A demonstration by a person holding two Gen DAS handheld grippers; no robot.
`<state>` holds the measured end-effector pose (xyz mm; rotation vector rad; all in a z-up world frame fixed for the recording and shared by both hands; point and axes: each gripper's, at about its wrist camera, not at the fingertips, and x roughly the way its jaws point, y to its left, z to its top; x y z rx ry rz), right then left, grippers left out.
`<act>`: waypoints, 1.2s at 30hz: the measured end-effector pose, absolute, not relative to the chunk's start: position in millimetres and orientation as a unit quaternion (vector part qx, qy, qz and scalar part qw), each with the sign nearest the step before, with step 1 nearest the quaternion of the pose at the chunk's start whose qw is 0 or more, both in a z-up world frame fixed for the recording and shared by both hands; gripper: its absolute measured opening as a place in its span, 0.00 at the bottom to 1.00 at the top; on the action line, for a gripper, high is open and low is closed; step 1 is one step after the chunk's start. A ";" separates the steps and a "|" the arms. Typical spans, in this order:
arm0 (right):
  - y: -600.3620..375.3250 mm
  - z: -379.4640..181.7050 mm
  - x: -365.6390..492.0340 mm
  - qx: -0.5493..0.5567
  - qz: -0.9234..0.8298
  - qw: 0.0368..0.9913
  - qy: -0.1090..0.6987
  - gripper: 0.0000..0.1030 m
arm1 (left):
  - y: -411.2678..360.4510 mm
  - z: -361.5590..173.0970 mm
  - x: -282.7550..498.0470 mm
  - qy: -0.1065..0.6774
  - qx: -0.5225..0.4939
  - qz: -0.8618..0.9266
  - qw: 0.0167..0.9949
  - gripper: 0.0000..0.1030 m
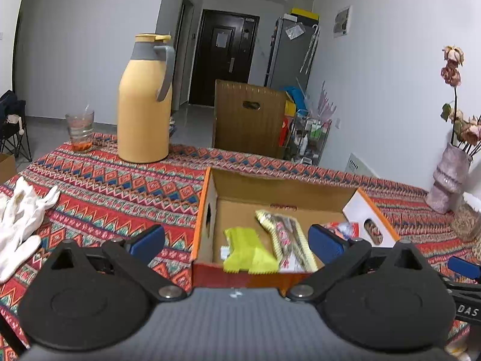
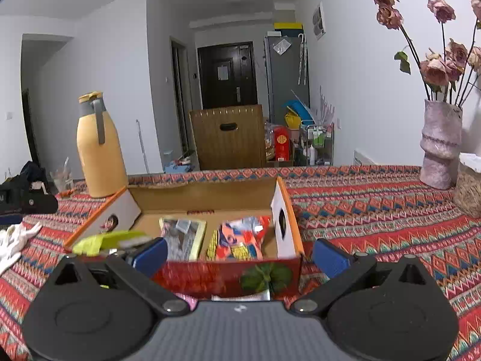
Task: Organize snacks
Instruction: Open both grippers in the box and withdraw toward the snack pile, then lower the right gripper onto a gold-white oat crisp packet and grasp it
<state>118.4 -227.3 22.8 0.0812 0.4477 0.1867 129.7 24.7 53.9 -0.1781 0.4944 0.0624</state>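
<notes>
— What's the table like from where you stand?

— A patterned red cloth (image 2: pixel 375 210) covers it. Far left stands a tall yellow thermos (image 1: pixel 144 102) with a glass (image 1: pixel 80 131) beside it; white gloves (image 1: pixel 21 219) lie near left. Far right, a pale vase (image 2: pixel 440 144) of dried roses. Behind, a dark door (image 2: pixel 228 75), a grey fridge (image 2: pixel 285 75) and a big cardboard carton (image 2: pixel 228 138) on the floor.

— And the snacks?

— In the open orange-edged box (image 1: pixel 270 186) mid-table: a green packet (image 1: pixel 246 251) at the left, a pale striped packet (image 1: pixel 285 237) in the middle, a red-orange packet (image 2: pixel 240 237) at the right.

— The claws?

— The left gripper (image 1: pixel 237 240) hangs spread wide over the box's near left corner, nothing between its blue pads (image 1: pixel 148 240). The right gripper (image 2: pixel 240 254) is equally wide, empty, straddling the near right corner.
</notes>
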 end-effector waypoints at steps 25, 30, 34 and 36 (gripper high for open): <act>-263.1 -31.2 53.9 0.042 0.048 0.959 0.276 1.00 | 28.4 -2.7 75.4 0.315 -0.077 0.014 0.946 1.00; -266.8 -35.8 56.0 0.020 0.038 0.954 0.296 1.00 | 24.9 -3.4 74.8 0.319 -0.075 0.012 0.945 1.00; -271.9 -40.6 61.5 0.007 0.038 0.946 0.323 1.00 | 23.9 -4.6 74.2 0.323 -0.073 0.016 0.943 1.00; -273.3 -43.7 62.9 0.006 0.042 0.941 0.335 1.00 | 24.1 -5.2 74.3 0.325 -0.074 0.019 0.943 1.00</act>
